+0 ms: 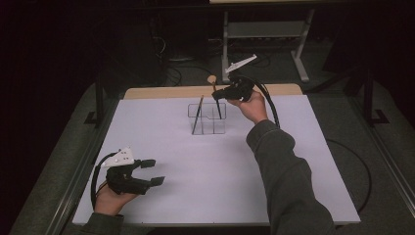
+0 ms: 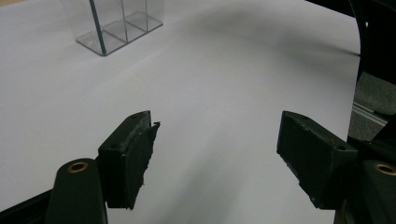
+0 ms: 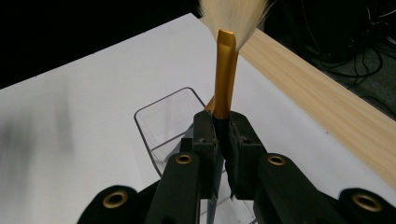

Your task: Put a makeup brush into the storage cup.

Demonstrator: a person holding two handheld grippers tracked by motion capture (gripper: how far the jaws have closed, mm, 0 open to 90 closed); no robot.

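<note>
Brush (image 3: 225, 70) with a gold ferrule and pale bristles stands upright at the upper middle of the right gripper view, clamped between the closed jaws of the right gripper (image 3: 223, 135), above the clear organizer (image 3: 163, 121). In the high view this gripper (image 1: 219, 93) holds the brush (image 1: 214, 90) over the organizer (image 1: 208, 118) at the frame's centre top, where another thin brush (image 1: 198, 115) leans. At lower left the left gripper (image 1: 152, 171) rests with jaws wide apart, empty, on the white table (image 1: 205, 176).

The high view looks forward and down over the whole worktop (image 1: 161, 147); both gripper views ride close above it, sharing the clear organizer (image 1: 208, 117).
</note>
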